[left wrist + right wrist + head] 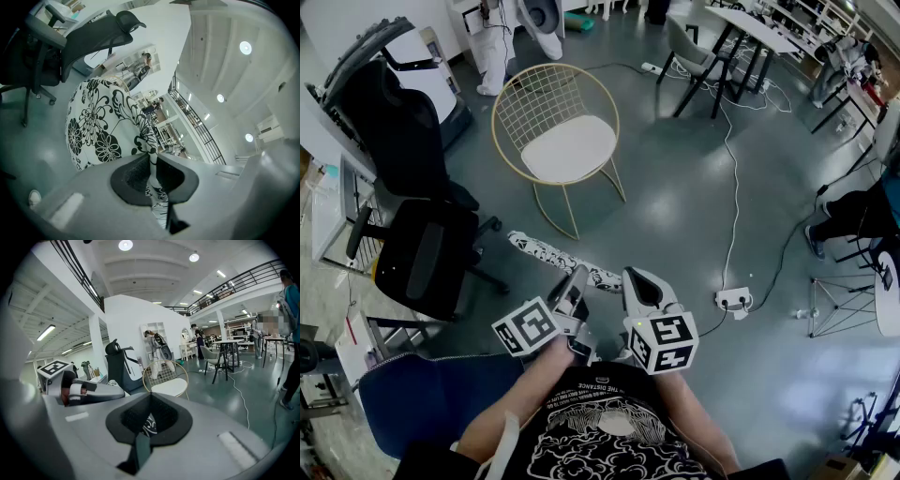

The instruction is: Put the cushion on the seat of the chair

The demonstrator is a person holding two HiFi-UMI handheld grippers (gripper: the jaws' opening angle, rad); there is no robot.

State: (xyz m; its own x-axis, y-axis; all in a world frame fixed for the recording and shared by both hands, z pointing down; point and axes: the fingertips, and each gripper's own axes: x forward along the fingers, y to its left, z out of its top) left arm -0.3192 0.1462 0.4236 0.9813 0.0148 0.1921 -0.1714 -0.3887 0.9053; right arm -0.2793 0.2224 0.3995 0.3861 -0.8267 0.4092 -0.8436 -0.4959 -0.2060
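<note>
The left gripper (pixel 153 158) is clamped on an edge of the cushion (pixel 101 123), which sticks out ahead of it. Just beside it, the right gripper (pixel 150 398) pinches the cushion too. This looks like the carrying step. The chair (pixel 567 142) stands well ahead, its seat bare. Next, carry the cushion forward over the seat, lower it flat, then let go.

layout | chair (pixel 555 131) ahead on floor, centre-left | cushion (pixel 546 251) between chair and the 2 grippers, short of the seat | left gripper (pixel 577 279) and right gripper (pixel 639 281) side by side at cushion's near end | office chair (pixel 417 253) left of cushion | power strip (pixel 733 301) on floor to the right | table (pixel 755 28) far right, behind chair
</note>
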